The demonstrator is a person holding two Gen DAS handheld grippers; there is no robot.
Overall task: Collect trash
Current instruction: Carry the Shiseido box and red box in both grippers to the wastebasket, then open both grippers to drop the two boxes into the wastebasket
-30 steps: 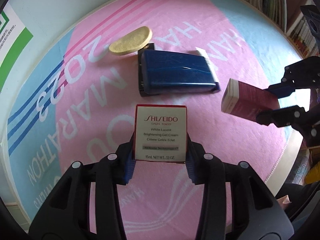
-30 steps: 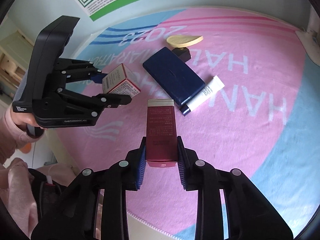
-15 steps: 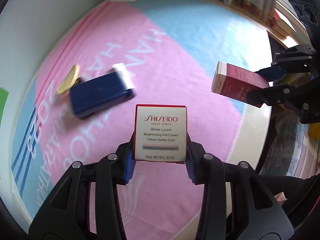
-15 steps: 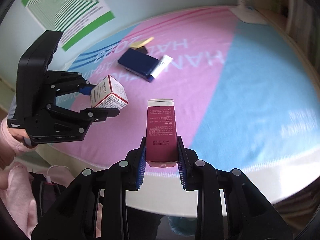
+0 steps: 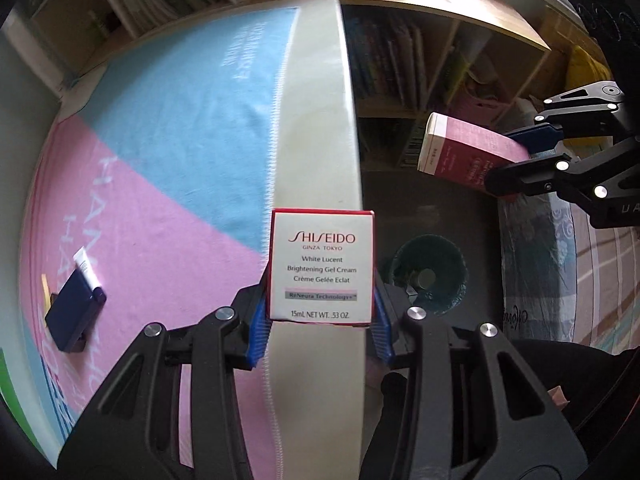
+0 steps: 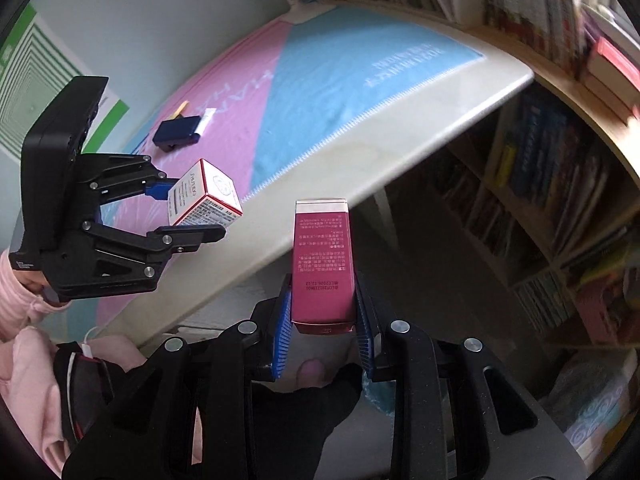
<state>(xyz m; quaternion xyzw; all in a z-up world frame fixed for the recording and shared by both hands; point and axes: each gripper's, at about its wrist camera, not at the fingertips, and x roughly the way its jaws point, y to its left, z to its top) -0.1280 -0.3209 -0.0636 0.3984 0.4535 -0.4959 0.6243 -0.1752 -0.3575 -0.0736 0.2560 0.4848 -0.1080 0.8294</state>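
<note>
While clamped on the white cream box (image 5: 321, 270) between blue pads, left hand-held gripper (image 5: 320, 322) held over the counter (image 5: 316, 120) edge, box upright with label facing the camera. Just past that edge, down on the dark floor, a round teal bin (image 5: 430, 276) with something pale inside. Off to the right, right hand-held gripper (image 6: 323, 332) closed on the dark red carton (image 6: 322, 268), out beyond the counter in front of bookshelves (image 6: 560, 184). Back on the pink and blue cloth (image 5: 160, 184), well apart from both grippers: a dark blue case (image 5: 74, 312), a white tube (image 5: 88, 272) touching it, a yellow piece (image 5: 45, 286) beside. Pink sleeve (image 6: 18, 292) behind the left hand-held gripper.
</note>
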